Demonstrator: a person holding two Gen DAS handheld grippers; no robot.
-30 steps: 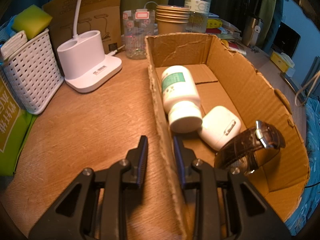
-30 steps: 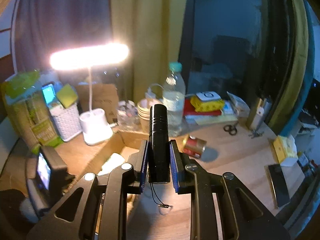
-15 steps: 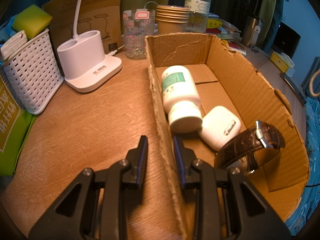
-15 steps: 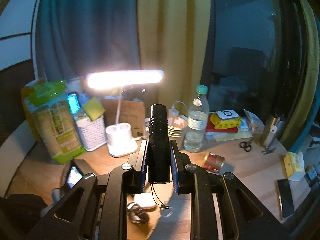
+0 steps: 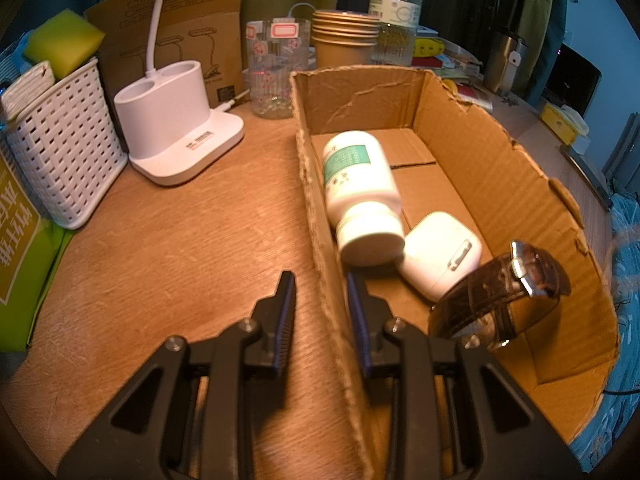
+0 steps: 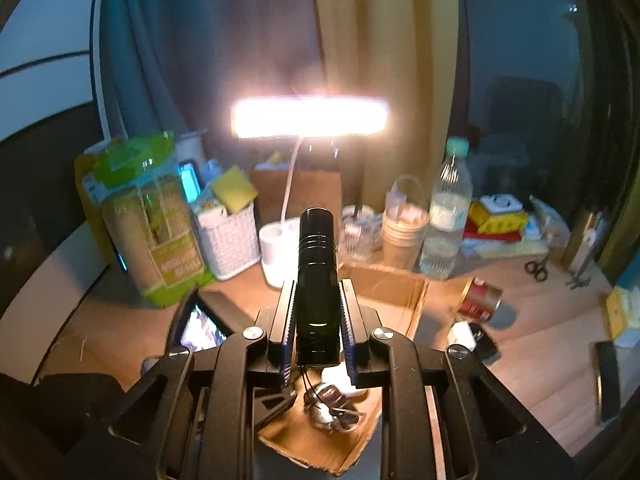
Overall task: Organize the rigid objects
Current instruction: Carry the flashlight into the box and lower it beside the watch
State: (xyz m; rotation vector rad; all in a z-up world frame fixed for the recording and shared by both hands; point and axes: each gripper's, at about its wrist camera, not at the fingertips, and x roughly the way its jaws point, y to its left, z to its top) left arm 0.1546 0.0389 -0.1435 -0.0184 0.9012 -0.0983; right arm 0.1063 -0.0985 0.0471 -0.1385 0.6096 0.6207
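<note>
Right now the cardboard box [image 5: 472, 148] on the wooden worktop [image 5: 168, 248] is the anchor for everything. Straddling the box's near left wall is the left gripper [image 5: 320, 292], one finger outside and one inside, jaws narrow around the cardboard edge; whether the pads actually press on it cannot be told. Inside the box, against that same wall, a white pill bottle [image 5: 360, 184] lies on its side, cap toward the camera. Touching the cap is a white earbud case [image 5: 440, 256], and just beside that case, nearer the box's close end, sits a brown leather watch [image 5: 504, 292]. Above the box hangs the right gripper [image 6: 317, 320], clamped on a black flashlight [image 6: 316, 272] that sticks out forward between the fingers, a thin lanyard dangling beneath. Left of the box stands a white lamp base [image 5: 176, 124], and to the right of the box a red can [image 6: 480, 300] lies tipped over.
</note>
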